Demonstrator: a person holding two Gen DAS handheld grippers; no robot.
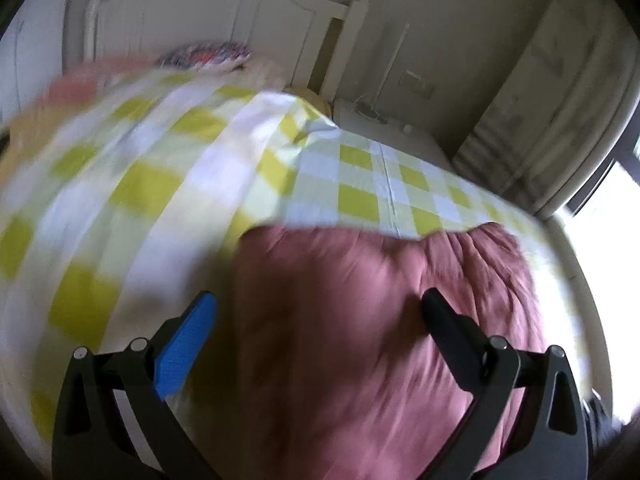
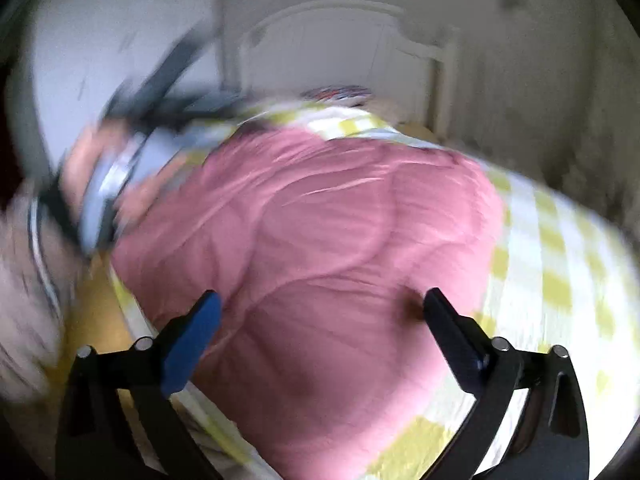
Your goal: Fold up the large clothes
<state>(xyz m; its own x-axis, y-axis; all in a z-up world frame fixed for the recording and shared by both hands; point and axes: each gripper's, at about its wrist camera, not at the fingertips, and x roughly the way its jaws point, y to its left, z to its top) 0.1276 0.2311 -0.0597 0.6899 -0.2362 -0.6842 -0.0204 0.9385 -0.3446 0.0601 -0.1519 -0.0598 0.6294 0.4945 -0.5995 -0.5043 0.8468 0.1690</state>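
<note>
A puffy pink garment (image 1: 360,340) lies bunched on a bed with a yellow and white checked cover (image 1: 160,184). My left gripper (image 1: 318,300) hovers open just above its near part, nothing between the fingers. In the right wrist view the same pink garment (image 2: 320,248) fills the middle, quilted and creased, and my right gripper (image 2: 322,298) stands open over its near end, holding nothing. At the left of that view the left gripper (image 2: 160,80) shows as a dark blur with a hand (image 2: 92,160) and a pale sleeve behind it. Both views are motion-blurred.
A white headboard (image 2: 340,40) stands at the far end of the bed, with a patterned pillow (image 1: 204,54) near it. A white bedside unit (image 1: 380,124) and pale curtains (image 1: 540,100) are on the right. A bright window (image 1: 612,200) lies at the far right.
</note>
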